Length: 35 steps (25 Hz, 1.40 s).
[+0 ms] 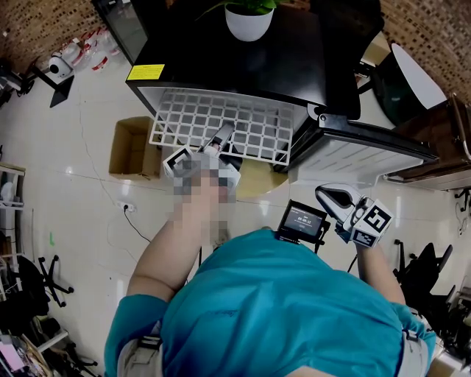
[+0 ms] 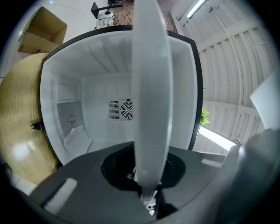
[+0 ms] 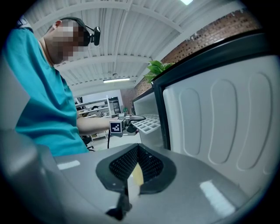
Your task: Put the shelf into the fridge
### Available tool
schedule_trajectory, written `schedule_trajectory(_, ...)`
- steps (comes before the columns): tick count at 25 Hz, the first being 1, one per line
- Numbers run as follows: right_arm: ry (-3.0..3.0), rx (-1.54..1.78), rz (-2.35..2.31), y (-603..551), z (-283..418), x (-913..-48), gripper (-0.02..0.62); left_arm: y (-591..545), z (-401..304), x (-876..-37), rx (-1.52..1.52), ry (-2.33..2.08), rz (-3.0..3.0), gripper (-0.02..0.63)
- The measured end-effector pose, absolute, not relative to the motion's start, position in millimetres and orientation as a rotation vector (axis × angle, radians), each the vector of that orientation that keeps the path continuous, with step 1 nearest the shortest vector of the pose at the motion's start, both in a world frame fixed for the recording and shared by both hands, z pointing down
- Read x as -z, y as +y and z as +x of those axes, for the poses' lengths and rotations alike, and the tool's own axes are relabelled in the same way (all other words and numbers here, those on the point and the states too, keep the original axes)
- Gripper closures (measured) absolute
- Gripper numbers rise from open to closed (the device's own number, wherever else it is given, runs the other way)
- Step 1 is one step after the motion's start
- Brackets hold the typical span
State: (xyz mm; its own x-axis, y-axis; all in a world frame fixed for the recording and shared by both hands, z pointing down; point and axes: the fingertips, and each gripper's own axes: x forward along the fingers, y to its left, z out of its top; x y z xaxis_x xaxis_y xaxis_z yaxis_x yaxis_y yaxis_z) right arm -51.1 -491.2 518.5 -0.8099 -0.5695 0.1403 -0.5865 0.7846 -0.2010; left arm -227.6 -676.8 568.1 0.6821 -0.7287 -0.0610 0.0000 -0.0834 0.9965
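Glossy pale floor (image 1: 73,140), brick wall (image 1: 29,22) behind. The left gripper (image 1: 223,135) clamps the white shelf (image 1: 243,121) — jutting from the open fridge (image 1: 221,66). The right gripper (image 1: 331,197) hangs closed, empty, near the door (image 1: 360,151).

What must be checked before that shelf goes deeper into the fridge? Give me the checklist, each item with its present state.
1. Left claw grip on the shelf: ok, shut on its front edge.
2. Door open: ok, it stands wide at the right of the head view.
3. Right claw clear of the shelf: ok, shut on nothing, out by the door.
4. Cavity free for the shelf: cannot tell; a white packet lies inside and may be in the way.
5. Shelf level and seated: cannot tell from these views.
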Motion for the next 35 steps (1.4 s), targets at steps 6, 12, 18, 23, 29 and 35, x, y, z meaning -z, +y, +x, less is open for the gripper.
schedule_trajectory(6,-2.896,-0.369,0.947,-492.0,-50.7,-520.3,0.594,-691.0,-221.8,-558.0,0.715,-0.584,1.597,0.58)
schedule_trajectory(12,-2.892,-0.376,0.958,-493.2,-48.0,-521.4,0.594,-700.7,-218.3,-552.8,0.725,-0.579,1.611,0.578)
schedule_trajectory(18,-2.889,-0.377,0.962,-495.1,-47.6,-522.2,0.594,-703.9,-218.6,-553.8,0.7,-0.612,1.611,0.577)
schedule_trajectory(23,-2.887,-0.38,0.959,-495.7,-48.7,-523.1,0.594,-709.3,-216.1,-549.8,0.712,-0.599,1.626,0.577)
schedule_trajectory(29,-2.885,-0.379,0.965,-496.2,-47.1,-524.1,0.594,-718.3,-213.1,-547.1,0.717,-0.599,1.637,0.577)
schedule_trajectory(35,-2.88,-0.386,0.978,-495.7,-44.0,-523.7,0.594,-724.0,-211.7,-543.6,0.715,-0.604,1.647,0.577)
